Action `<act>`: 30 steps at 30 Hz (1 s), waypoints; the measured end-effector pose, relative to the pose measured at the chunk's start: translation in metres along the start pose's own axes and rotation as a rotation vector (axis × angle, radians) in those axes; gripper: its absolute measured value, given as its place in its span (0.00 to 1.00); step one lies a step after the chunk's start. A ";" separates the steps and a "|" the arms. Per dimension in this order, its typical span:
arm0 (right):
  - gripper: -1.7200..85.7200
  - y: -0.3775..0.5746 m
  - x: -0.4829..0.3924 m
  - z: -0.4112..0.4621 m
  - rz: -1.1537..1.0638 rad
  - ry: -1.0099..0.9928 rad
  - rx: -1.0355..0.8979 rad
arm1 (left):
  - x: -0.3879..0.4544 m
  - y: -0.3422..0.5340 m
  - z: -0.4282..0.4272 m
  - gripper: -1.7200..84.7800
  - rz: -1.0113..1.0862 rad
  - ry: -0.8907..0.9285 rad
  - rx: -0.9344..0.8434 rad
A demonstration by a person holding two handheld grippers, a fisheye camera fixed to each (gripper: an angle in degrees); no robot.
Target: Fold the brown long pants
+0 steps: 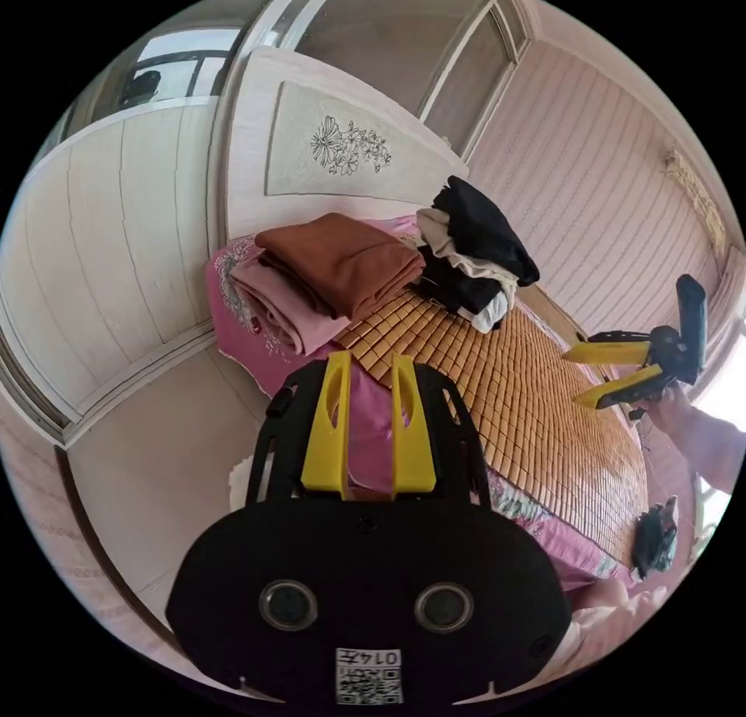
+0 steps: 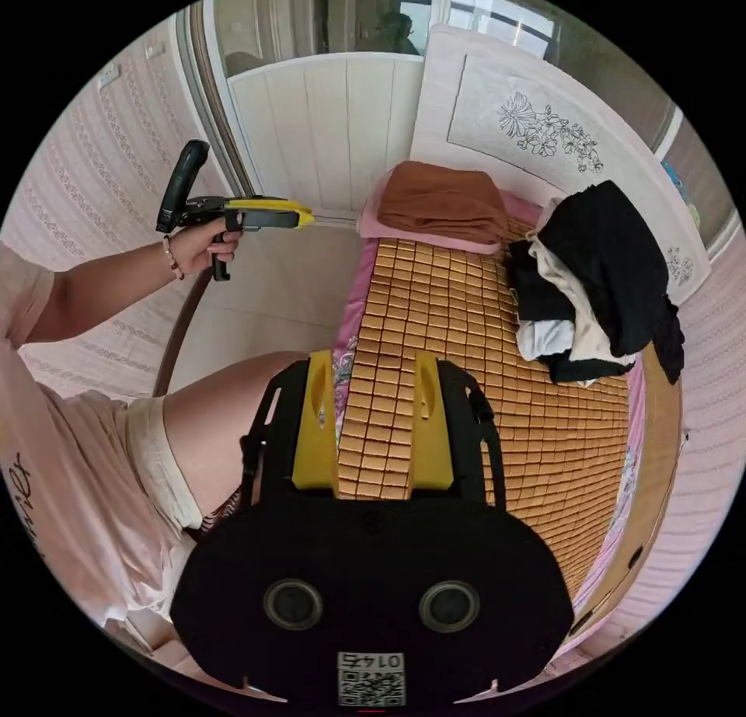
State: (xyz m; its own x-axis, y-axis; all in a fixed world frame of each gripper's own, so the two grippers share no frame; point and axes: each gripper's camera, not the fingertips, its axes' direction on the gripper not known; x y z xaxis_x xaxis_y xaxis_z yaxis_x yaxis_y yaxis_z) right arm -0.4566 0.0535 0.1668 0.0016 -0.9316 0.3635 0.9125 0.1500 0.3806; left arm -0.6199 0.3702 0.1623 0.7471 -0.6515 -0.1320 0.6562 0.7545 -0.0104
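Left gripper (image 1: 370, 360) jaws parted, empty.

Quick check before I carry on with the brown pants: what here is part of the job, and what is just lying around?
Part of the job:
- brown pants, folded, on a pink folded cloth
- left claw, open, empty
- right claw, open, empty
- bamboo mat

Lying around:
- pink folded cloth
- pile of black and white clothes
- small dark cloth at the bed edge

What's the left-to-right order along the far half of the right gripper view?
Left gripper in the person's hand → folded brown pants on a pink folded garment → pile of black and white clothes.
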 end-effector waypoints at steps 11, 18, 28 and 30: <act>0.21 -0.230 -0.002 0.162 -0.188 -0.022 -0.057 | -0.074 -0.088 0.034 0.14 -0.017 -0.019 -0.054; 0.21 -0.278 -0.010 0.270 -0.227 0.057 -0.219 | -0.097 -0.092 -0.001 0.10 0.228 -0.098 -0.042; 0.07 -0.286 0.058 0.230 -0.046 -0.065 -0.128 | -0.126 -0.175 0.019 0.10 0.052 -0.068 -0.186; 0.07 -0.279 0.077 0.193 -0.001 -0.097 -0.039 | -0.127 -0.186 0.021 0.07 0.045 -0.039 -0.237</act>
State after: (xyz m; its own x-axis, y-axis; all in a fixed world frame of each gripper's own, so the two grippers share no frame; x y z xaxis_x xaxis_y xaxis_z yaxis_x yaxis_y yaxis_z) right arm -0.7898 0.0037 0.2532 -0.0375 -0.8953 0.4439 0.9276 0.1340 0.3486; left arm -0.8343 0.3107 0.2021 0.7816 -0.6159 -0.0994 0.5822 0.7773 -0.2385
